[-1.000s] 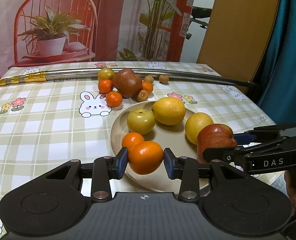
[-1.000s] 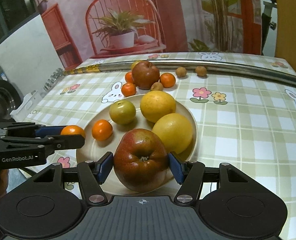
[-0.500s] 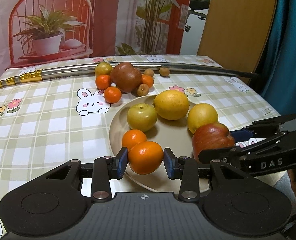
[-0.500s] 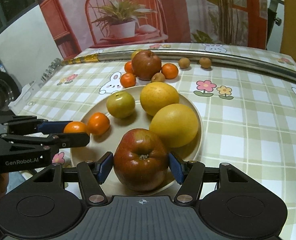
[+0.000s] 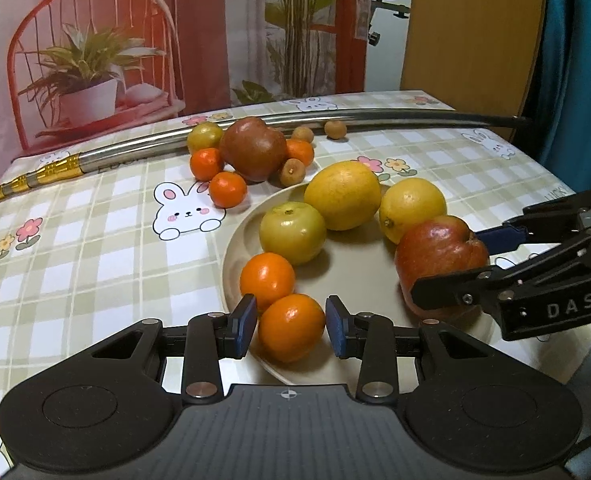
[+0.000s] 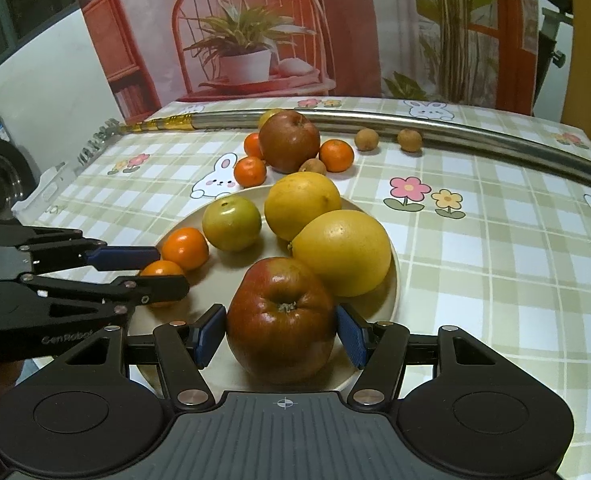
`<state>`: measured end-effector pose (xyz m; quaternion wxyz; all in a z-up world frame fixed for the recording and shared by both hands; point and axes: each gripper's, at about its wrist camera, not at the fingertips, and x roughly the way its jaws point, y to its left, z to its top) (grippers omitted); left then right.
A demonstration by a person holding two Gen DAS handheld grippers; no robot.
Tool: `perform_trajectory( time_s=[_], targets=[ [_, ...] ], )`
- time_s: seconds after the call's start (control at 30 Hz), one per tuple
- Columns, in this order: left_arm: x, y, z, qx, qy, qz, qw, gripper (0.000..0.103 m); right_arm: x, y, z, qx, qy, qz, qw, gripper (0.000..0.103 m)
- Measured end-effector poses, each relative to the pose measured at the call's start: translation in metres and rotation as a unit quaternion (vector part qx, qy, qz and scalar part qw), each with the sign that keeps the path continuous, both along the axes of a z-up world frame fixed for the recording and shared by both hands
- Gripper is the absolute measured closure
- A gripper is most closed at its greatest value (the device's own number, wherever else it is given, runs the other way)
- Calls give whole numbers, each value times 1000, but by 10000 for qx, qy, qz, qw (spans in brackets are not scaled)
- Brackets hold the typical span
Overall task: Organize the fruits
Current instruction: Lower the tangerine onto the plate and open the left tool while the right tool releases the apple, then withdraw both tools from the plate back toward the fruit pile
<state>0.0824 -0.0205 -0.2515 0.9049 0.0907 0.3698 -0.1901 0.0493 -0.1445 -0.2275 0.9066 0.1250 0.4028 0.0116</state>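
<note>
Left wrist view, largest to smallest: checked tablecloth [image 5: 95, 248] with rabbits and flowers; a long steel rod [image 5: 375, 117] lies across its far edge, from 9 o'clock to 2 o'clock; round beige plate [image 5: 359, 276] sits at frame centre. On the plate, two yellow citrus fruits [image 5: 342, 195] lie at its 12 and 1 o'clock, touching; a green fruit [image 5: 292, 233] at 10 o'clock; a small orange [image 5: 267, 281] at 8 o'clock.

Left gripper [image 5: 291, 325]: fingers set either side of a mandarin [image 5: 291, 327] resting at the plate's 7 o'clock rim; a slight gap shows at each blue pad, so the fingers stand apart, not clamped; the mandarin touches the small orange beside it.

Right wrist view: right gripper [image 6: 281, 330] brackets a red apple [image 6: 281, 320] at the plate's 6 o'clock edge; left pad looks in contact, right pad just clear, so I cannot tell whether it grips; the apple sits on the plate, touching the nearer yellow citrus.

Off the plate, at 11 o'clock from it: a dark red apple [image 5: 253, 154] ringed by three small oranges [image 5: 228, 189], a green fruit and brown longans [image 5: 292, 171]; two more longans lie just beside the rod.
</note>
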Motion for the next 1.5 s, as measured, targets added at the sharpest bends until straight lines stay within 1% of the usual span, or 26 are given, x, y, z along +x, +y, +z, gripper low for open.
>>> perform_trajectory(
  time_s=[0.07, 0.27, 0.37, 0.47, 0.53, 0.57, 0.63, 0.8, 0.93, 1.1, 1.3, 1.5],
  targets=[
    [3, 1, 0, 22, -46, 45, 10000, 63, 0, 0, 0, -15, -8, 20, 10000, 46],
    [12, 3, 2, 35, -150, 173, 9997, 62, -5, 4, 4, -270, -42, 64, 9996, 45],
    [14, 4, 3, 40, -212, 254, 9994, 61, -8, 3, 6, -354, -78, 16, 9993, 40],
    [16, 6, 3, 6, -225, 320, 9992, 61, -12, 3, 7, -484, -102, -29, 9988, 33],
    [17, 7, 4, -11, -238, 352, 9991, 60, -14, 2, 7, -571, -112, -73, 9983, 26],
    [17, 7, 4, -10, -251, 370, 9990, 60, -14, 1, 6, -578, -113, -96, 9982, 24],
    [17, 8, 4, -13, -268, 408, 9988, 60, -15, -2, 3, -505, -85, -170, 9985, 19],
    [14, 11, 6, -103, -275, 514, 9982, 60, -14, -5, -3, -359, 47, -216, 9991, 14],
    [11, 12, 8, -227, -283, 518, 9980, 60, -11, -2, -8, -301, 159, -180, 9993, 13],
    [6, 13, 8, -270, -287, 517, 9979, 60, -10, -9, -13, -140, 192, -358, 9991, 11],
    [5, 15, 8, -299, -294, 527, 9977, 60, -10, -7, -16, -552, 286, -435, 9971, 11],
    [1, 18, 9, -353, -273, 584, 9973, 60, -11, -8, -16, -506, 304, -474, 9971, 12]
  ],
)
